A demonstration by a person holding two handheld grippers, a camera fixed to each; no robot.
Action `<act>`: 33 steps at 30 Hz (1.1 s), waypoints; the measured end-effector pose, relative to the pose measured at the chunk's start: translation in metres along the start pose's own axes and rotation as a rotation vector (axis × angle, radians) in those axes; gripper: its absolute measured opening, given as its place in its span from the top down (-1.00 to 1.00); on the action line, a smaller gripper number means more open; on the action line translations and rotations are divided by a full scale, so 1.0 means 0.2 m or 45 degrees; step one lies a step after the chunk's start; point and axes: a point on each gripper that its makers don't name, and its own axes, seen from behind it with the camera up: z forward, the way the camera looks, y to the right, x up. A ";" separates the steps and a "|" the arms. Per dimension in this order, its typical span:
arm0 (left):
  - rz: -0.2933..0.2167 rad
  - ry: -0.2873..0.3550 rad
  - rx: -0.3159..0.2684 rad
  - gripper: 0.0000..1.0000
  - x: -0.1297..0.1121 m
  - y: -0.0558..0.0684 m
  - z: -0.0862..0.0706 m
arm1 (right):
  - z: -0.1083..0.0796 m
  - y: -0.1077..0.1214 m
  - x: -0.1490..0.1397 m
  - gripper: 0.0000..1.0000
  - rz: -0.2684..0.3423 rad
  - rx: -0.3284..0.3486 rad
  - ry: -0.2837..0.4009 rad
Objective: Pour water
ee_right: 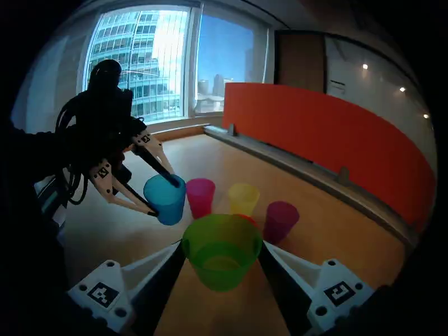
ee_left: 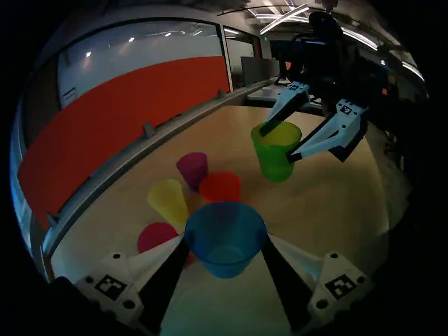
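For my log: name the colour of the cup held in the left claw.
That cup is translucent blue, clearest in the left gripper view.

Grouped close together on a pale wooden tabletop (ee_left: 330,207): a purple cup (ee_left: 192,168), an orange-red cup (ee_left: 220,186) just beside it, a yellow cup (ee_left: 168,200) and a pink cup (ee_left: 154,234), all upright. Along the tabletop's far edge, a long orange partition (ee_left: 112,129) on a grey rail. Farther off, tall windows (ee_right: 140,61) facing high-rise buildings.

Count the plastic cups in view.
6: blue cup in the left hand-held gripper, green cup in the right hand-held gripper; purple cup, orange cup, yellow cup, pink cup on the table.
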 end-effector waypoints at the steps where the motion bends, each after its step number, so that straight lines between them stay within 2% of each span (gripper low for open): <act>1: -0.002 -0.006 -0.005 -0.74 -0.01 0.00 0.01 | 0.01 0.00 -0.01 -0.84 0.000 0.001 -0.005; 20: -0.027 -0.100 -0.080 -0.74 -0.18 0.05 0.14 | 0.11 0.01 -0.21 -0.84 0.025 0.020 -0.117; 33: -0.045 -0.125 -0.107 -0.74 -0.25 0.07 0.20 | 0.18 0.00 -0.32 -0.84 0.046 0.026 -0.157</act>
